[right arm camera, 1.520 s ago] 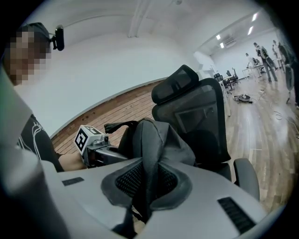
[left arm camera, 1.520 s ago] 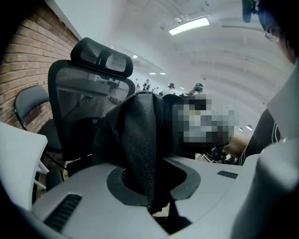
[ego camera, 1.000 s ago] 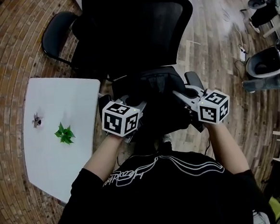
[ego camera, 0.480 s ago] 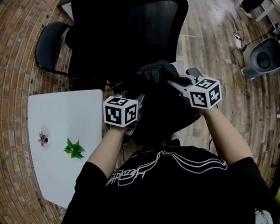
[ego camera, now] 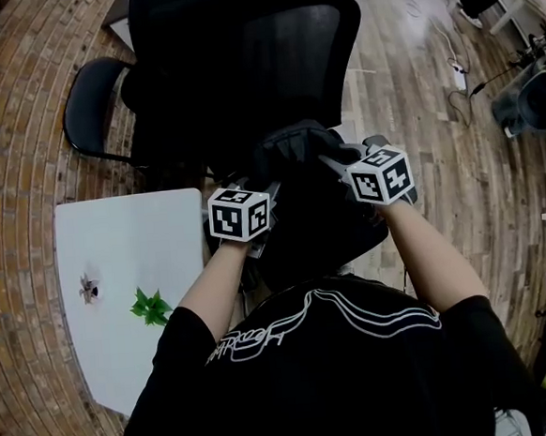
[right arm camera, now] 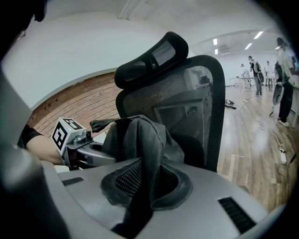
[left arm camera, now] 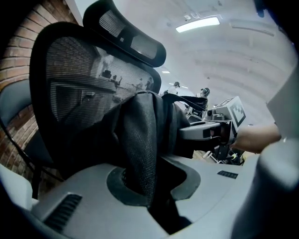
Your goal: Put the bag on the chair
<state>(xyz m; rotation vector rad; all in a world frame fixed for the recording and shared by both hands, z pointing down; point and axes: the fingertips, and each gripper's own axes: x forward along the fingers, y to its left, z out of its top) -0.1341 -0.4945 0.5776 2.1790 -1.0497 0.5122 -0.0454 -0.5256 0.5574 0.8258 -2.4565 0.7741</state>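
A black fabric bag (ego camera: 298, 154) hangs between both grippers, just in front of the black mesh office chair (ego camera: 242, 64). My left gripper (ego camera: 252, 190) is shut on a fold of the bag (left arm camera: 140, 140) at its left side. My right gripper (ego camera: 339, 165) is shut on another fold of the bag (right arm camera: 145, 149) at its right side. The chair's backrest (right arm camera: 187, 107) and headrest (right arm camera: 152, 58) rise right behind the bag, and the backrest (left arm camera: 79, 98) also fills the left gripper view. The bag hides the chair's seat from the head view.
A white table (ego camera: 132, 280) with a small green plant (ego camera: 150, 307) stands at my left, close to the chair's armrest (ego camera: 89, 95). Other chairs (ego camera: 541, 97) and cables lie on the wooden floor at the right. Several people stand far off (right arm camera: 280, 79).
Both grippers have carried the bag forward and up toward the chair's seat. The chair and table have shifted in the head view as the person stepped closer.
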